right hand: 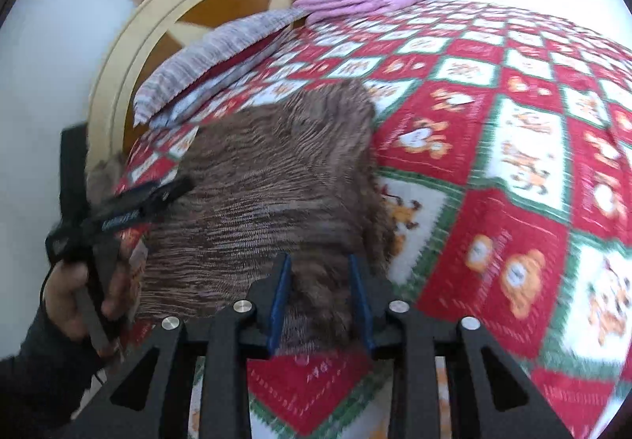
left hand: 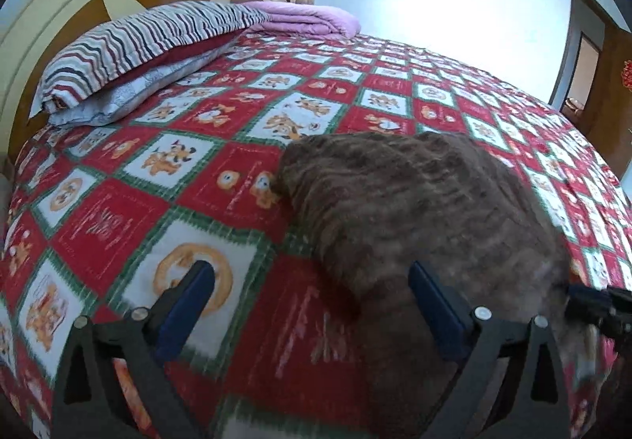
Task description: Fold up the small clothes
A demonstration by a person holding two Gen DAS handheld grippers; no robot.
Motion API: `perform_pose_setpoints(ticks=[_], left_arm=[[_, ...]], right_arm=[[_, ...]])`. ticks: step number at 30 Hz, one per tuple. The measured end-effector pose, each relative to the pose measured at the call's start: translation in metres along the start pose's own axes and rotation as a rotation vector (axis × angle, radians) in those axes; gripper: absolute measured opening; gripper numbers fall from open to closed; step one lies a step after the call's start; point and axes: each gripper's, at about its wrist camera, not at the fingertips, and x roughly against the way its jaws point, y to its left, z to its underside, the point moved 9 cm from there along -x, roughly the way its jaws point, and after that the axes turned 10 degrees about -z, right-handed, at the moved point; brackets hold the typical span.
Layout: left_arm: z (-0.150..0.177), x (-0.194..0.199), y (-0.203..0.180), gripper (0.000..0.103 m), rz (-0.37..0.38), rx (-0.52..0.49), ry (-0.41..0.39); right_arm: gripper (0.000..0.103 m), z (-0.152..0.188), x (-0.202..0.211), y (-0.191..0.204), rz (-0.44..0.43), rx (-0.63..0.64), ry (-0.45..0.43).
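Right gripper [right hand: 320, 304] pinching brown garment [right hand: 268, 178] edge on bed [right hand: 513, 210]; left gripper [left hand: 312, 301] hanging spread, at its 9 o'clock.

Ahead of my left gripper [left hand: 312, 281] the bedspread [left hand: 130, 210] lies flat and bare, open all the way to the pillows [left hand: 130, 56] at the headboard [left hand: 59, 4]. The brown garment [left hand: 414, 210] fills the room to the right (my right gripper [right hand: 320, 281] sits at its near edge).
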Motion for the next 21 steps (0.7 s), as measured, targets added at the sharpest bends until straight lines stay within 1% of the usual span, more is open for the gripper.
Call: perform_pose_setpoints(ticks=[3,5,6,7,9,11,14,21], left_arm=[[0.001,0.024,0.001,0.101,0.004,-0.011,-0.021],[-0.004,0.041,0.0,0.101,0.013,-0.008,-0.048],[-0.008,0.049,-0.001,0.101,0.021,-0.006,-0.065],[-0.011,0.059,-0.001,0.101,0.031,-0.002,-0.086],[-0.017,0.077,-0.002,0.101,0.043,0.001,-0.123],[-0.023,0.092,-0.002,0.101,0.045,-0.005,-0.157],[-0.029,0.107,-0.002,0.101,0.05,-0.009,-0.194],[-0.035,0.125,-0.003,0.103,0.067,-0.015,-0.236]], right_arm=[[0.032,-0.001,0.022,0.013,0.034,0.004,-0.062],[0.034,-0.005,0.038,0.025,0.067,0.013,-0.111],[0.041,-0.007,0.047,0.031,0.079,0.018,-0.139],[0.052,-0.007,0.055,0.035,0.084,0.021,-0.157],[0.059,-0.011,0.071,0.046,0.092,0.037,-0.21],[0.06,-0.016,0.085,0.058,0.1,0.057,-0.245],[0.06,-0.019,0.098,0.071,0.106,0.084,-0.266],[0.06,-0.019,0.107,0.085,0.108,0.1,-0.277]])
